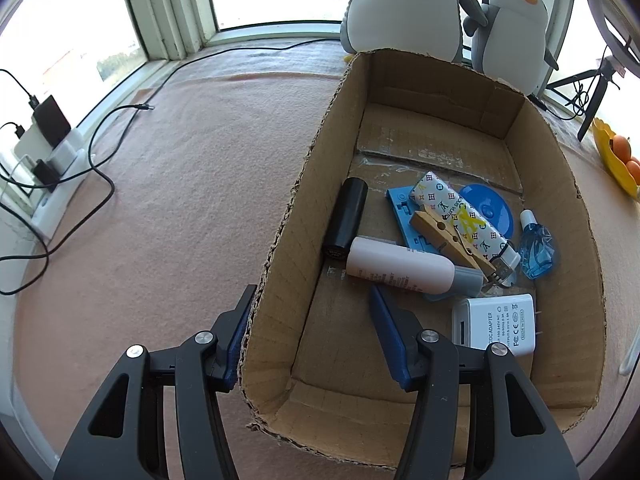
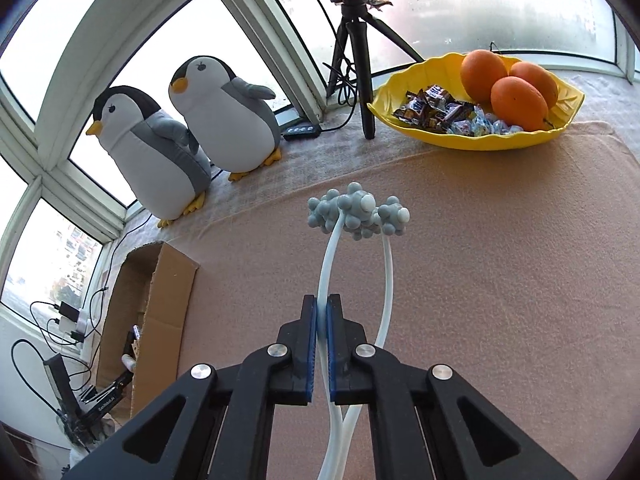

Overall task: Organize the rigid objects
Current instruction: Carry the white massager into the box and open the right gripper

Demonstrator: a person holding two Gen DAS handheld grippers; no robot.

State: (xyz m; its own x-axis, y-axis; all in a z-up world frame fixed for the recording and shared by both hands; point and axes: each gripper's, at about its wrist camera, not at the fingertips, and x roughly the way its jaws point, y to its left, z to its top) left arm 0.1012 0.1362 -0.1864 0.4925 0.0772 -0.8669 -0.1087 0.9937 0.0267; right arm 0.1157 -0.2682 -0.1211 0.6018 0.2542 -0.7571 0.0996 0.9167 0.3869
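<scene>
A cardboard box (image 1: pixel 312 168) stands on the pink cloth. In it lie a black cylinder (image 1: pixel 346 218), a white bottle (image 1: pixel 396 266), a wooden clothespin (image 1: pixel 450 238), a patterned lighter (image 1: pixel 464 216), a blue plate (image 1: pixel 490 208), a blue spray bottle (image 1: pixel 536 246) and a white power adapter (image 1: pixel 496 326). My left gripper (image 1: pixel 312 304) is open and straddles the box's near left wall, touching nothing. My right gripper (image 2: pixel 322 312) is shut on one arm of a pale blue massager (image 2: pixel 358 212) with knobbly heads, held above the cloth. The box (image 2: pixel 164 308) shows at the left of the right wrist view.
Two plush penguins (image 2: pixel 188 128) stand by the window. A yellow bowl (image 2: pixel 472 136) holds oranges and candy beside a black tripod (image 2: pixel 356 52). Cables and chargers (image 1: pixel 48 148) lie at the cloth's left edge.
</scene>
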